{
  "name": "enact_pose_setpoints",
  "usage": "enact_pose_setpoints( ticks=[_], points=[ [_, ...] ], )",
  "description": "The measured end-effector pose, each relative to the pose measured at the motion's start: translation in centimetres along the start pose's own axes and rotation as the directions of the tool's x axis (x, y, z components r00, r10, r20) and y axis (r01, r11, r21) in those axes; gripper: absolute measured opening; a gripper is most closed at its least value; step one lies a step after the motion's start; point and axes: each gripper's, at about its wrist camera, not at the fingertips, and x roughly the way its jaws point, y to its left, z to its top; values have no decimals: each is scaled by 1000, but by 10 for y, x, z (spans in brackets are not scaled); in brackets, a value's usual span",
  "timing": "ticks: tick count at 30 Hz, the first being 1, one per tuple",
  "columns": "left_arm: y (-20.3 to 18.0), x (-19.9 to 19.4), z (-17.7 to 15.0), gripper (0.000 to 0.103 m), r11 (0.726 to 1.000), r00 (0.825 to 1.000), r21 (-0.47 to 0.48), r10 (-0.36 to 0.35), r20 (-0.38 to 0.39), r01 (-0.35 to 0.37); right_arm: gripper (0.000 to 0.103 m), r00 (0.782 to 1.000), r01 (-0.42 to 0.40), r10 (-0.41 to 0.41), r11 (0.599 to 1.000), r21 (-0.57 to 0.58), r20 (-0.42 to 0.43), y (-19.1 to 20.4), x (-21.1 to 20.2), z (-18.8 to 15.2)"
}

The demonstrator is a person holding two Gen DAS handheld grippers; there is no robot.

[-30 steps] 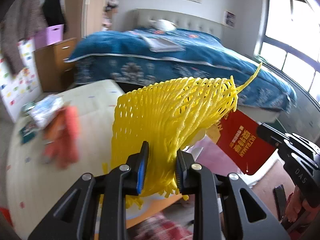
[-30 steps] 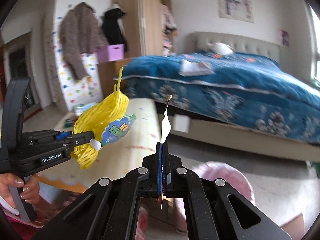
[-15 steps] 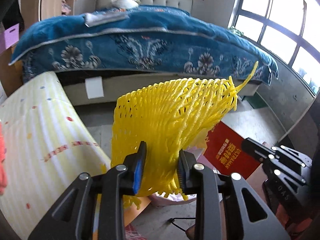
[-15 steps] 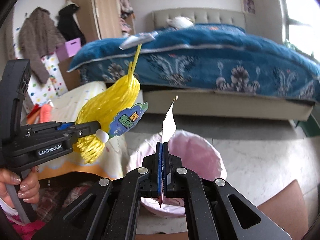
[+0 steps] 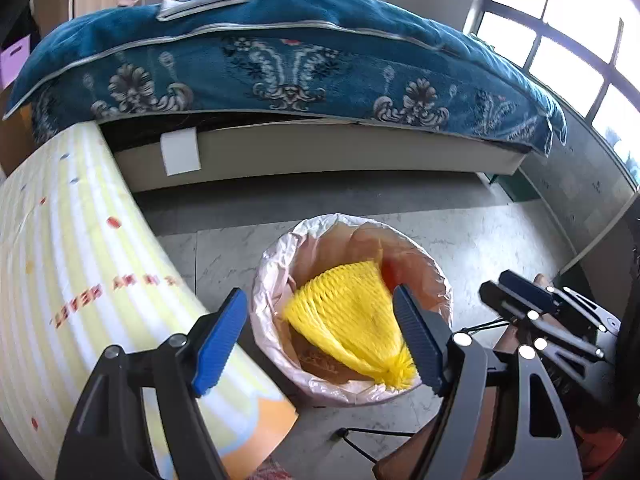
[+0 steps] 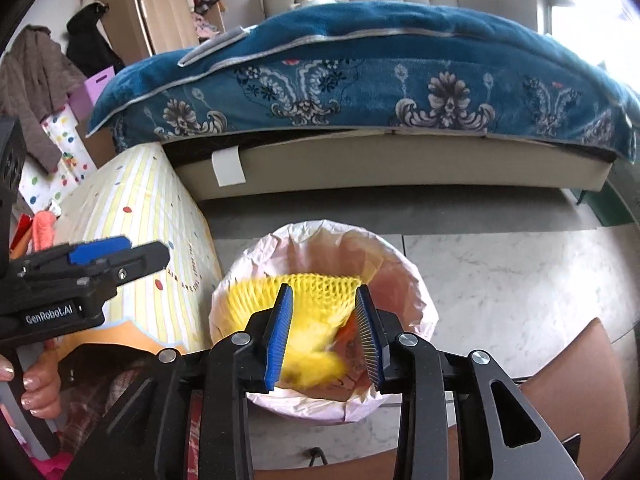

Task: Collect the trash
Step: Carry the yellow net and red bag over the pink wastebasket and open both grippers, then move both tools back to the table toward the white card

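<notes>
Left wrist view: the left tool (image 5: 320, 338) is opening wide, holding nothing. Below it, yellow net (image 5: 352, 320) lies in the bin (image 5: 264, 320). The right tool (image 6: 324, 334) is opening too, also holding nothing.

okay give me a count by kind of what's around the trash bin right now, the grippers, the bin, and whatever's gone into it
Grippers: 2, the left gripper and the right gripper, both with jaws opening and nothing between the pads.
Trash bins: 1, the pink-lined bin.
Yellow foam nets: 1, the yellow net, in the bin.
Total: 4.
</notes>
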Motion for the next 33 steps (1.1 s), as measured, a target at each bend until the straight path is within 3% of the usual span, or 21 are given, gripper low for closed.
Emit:
enact_pose_setpoints(
  ticks=[7,12,15,21,25,33],
  points=[
    [31,-51,-19,74,997,996,-62,53,76,-49,42,997,-35,37,999,-33,68,19,-23,7],
    [59,-88,-36,74,989,987,-114,109,116,-96,42,987,-113,122,990,-86,109,55,-48,11],
    [83,-112,-50,74,980,979,-148,155,132,-135,42,981,-115,137,980,-163,137,82,-61,8],
    [137,-164,-80,74,939,949,-255,275,157,-230,42,964,-191,232,944,-268,129,142,-68,6],
    [176,-194,-105,74,898,924,-337,349,157,-282,42,947,-242,299,905,-349,119,189,-72,7],
    [244,-244,-139,74,795,859,-471,494,135,-383,42,915,-367,404,824,-432,-6,273,-61,18]
  ],
)
